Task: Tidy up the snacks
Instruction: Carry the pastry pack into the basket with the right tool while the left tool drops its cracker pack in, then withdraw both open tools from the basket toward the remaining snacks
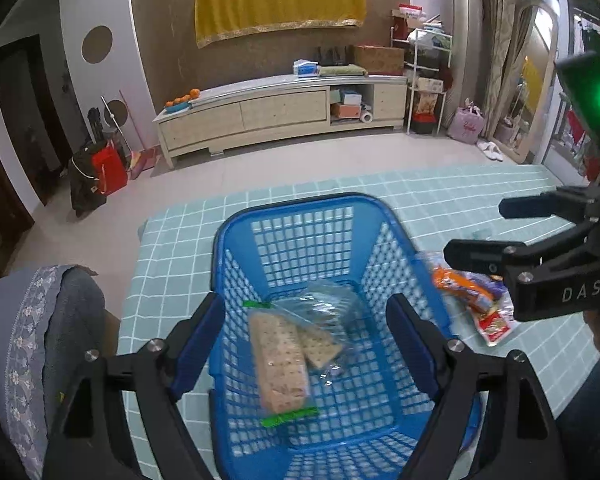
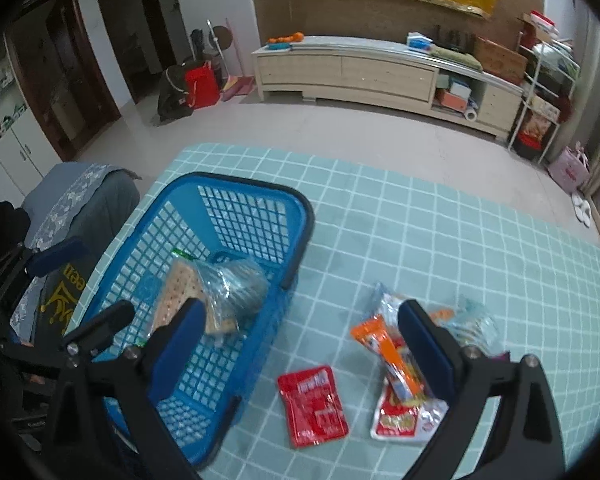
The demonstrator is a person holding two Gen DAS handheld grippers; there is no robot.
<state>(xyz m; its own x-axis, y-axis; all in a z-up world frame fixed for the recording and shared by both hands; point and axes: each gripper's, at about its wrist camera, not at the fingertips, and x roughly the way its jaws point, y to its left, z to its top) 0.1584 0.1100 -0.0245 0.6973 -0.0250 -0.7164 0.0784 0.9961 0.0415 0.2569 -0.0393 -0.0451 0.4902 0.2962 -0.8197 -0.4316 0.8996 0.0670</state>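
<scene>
A blue plastic basket (image 1: 300,216) (image 2: 284,208) stands on the teal checked tablecloth. In it lie cracker packs (image 1: 280,364) (image 2: 176,296) and a clear plastic wrapper (image 1: 328,304) (image 2: 236,288). My left gripper (image 1: 308,344) is open and empty above the basket. My right gripper (image 2: 300,344) (image 1: 476,232) is open and empty, over the cloth beside the basket's right wall. A red sachet (image 2: 314,404) lies between its fingers. An orange snack pack (image 2: 384,348) (image 1: 464,286), a red-and-white pack (image 2: 400,420) (image 1: 496,326) and a clear pack (image 2: 472,326) lie by its right finger.
A chair with a grey-blue patterned cover (image 1: 40,320) (image 2: 84,196) stands left of the table. The table's far edge (image 1: 340,184) (image 2: 380,164) drops to a tiled floor. A long cream cabinet (image 1: 280,112) (image 2: 380,72) stands at the far wall.
</scene>
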